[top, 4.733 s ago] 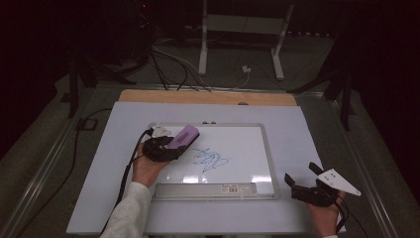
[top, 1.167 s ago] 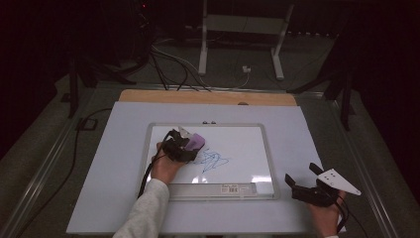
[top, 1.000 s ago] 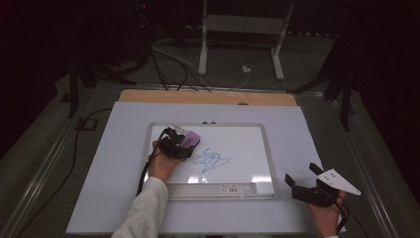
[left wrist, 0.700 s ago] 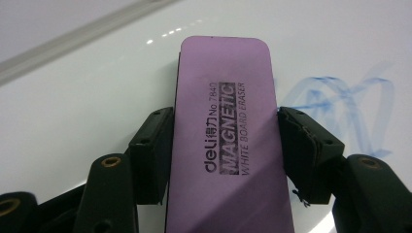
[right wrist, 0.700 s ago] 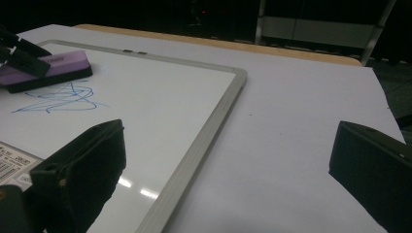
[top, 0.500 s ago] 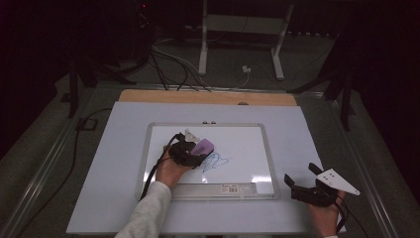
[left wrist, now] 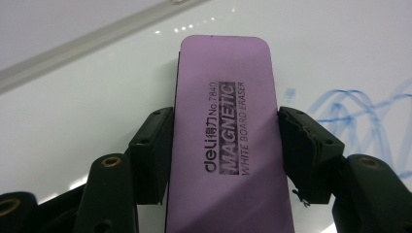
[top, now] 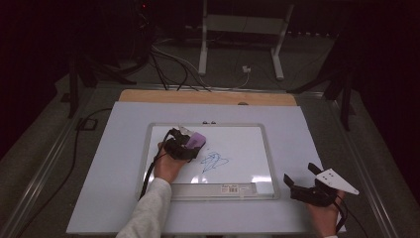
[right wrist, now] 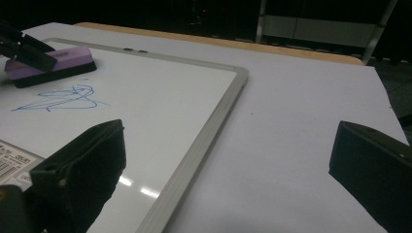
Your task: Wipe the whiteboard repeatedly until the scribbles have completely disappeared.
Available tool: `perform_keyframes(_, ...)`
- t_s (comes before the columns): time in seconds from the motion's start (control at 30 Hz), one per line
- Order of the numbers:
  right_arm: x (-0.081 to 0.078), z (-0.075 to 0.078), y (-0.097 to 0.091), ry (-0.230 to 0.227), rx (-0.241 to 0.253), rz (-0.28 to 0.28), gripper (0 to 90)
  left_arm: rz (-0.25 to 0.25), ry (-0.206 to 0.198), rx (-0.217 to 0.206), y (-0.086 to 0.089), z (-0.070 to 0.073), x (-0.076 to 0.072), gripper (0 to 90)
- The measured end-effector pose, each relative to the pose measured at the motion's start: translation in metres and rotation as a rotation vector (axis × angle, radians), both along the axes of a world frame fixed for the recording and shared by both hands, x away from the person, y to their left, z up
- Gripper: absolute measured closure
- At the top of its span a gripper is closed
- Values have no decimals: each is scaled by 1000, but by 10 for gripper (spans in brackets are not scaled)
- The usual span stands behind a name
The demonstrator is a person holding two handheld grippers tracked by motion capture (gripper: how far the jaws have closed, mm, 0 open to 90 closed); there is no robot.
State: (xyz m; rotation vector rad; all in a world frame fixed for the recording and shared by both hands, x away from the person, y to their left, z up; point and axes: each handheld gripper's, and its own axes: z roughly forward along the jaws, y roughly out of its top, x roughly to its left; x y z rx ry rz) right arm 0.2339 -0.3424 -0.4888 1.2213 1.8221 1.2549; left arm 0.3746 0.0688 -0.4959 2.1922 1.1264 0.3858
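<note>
Gripping purple eraser (left wrist: 226, 145) across its width in left gripper (top: 184, 147), long axis pointing ahead; blue scribble (top: 214, 161) just beside, rightward; right gripper (top: 303, 183) gaping, farther.

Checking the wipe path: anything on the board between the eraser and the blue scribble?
Nothing visible. The left gripper is clamped on the purple eraser, which sits on the whiteboard just beside the blue scribble. Bare white surface lies between them. The right gripper rests open off the board's right edge.
</note>
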Motion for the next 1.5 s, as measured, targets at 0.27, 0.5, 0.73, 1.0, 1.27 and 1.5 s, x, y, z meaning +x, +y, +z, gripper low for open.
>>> perform_keyframes(0.27,0,0,0,0,0,-3,1,-119,4,5,-24,1,-18,421)
perform_keyframes(0.5,-1,1,-2,-3,4,-9,1,7,-13,18,-11,0,0,420)
perform_keyframes(0.73,-1,1,-3,-2,4,-11,1,48,4,9,-8,0,3,420)
perform_keyframes(1.0,0,0,-1,1,-1,-5,1,-132,-6,56,-33,4,-20,421)
perform_keyframes(1.27,-1,1,-4,1,4,-18,1,65,-23,63,-13,1,2,420)
perform_keyframes(1.5,-1,0,-4,5,3,-22,1,52,-11,51,-16,1,-1,420)
